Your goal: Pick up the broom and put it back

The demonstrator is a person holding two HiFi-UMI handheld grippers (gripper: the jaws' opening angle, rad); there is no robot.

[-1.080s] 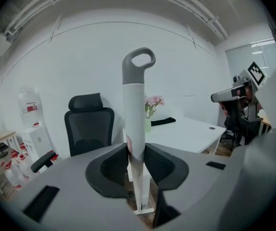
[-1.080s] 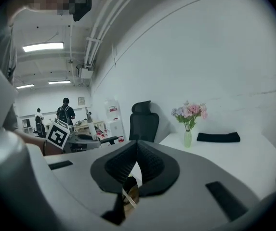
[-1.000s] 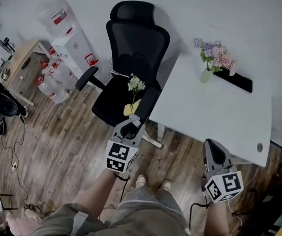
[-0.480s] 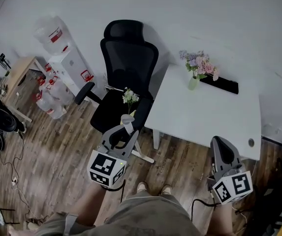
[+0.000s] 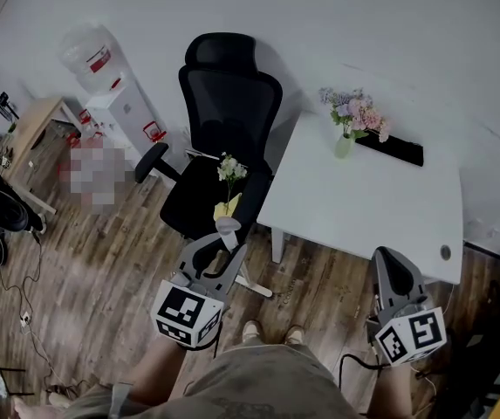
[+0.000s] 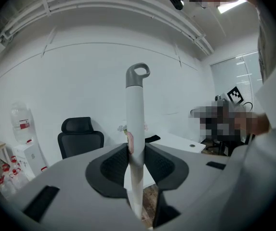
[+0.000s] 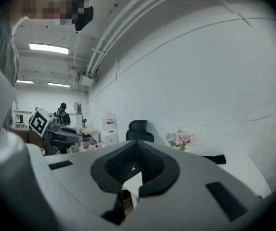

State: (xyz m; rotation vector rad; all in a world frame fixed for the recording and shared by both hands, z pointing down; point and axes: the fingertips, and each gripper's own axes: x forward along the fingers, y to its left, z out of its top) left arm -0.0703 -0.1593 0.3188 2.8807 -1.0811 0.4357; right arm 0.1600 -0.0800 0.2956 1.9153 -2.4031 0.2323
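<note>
The broom shows only as its white handle (image 6: 135, 114) with a grey loop at the top (image 5: 228, 227); its head is hidden. The handle stands upright between the pads of my left gripper (image 6: 136, 150), which is shut on it a little below the loop. In the head view the left gripper (image 5: 217, 251) is held above the wooden floor in front of the chair. My right gripper (image 5: 387, 258) hovers by the desk's near edge, its pads (image 7: 147, 160) pressed together with nothing between them.
A black office chair (image 5: 228, 103) stands ahead, with a small bunch of flowers (image 5: 229, 171) on its seat. To the right is a white desk (image 5: 363, 208) with a flower vase (image 5: 352, 120) and a black item (image 5: 389, 150). A water dispenser (image 5: 119, 103) stands far left. Cables (image 5: 23, 295) lie on the floor.
Both grippers have risen toward the camera, the left one carrying the broom handle. The grip on the handle looks the same, and the right jaws stay together.
</note>
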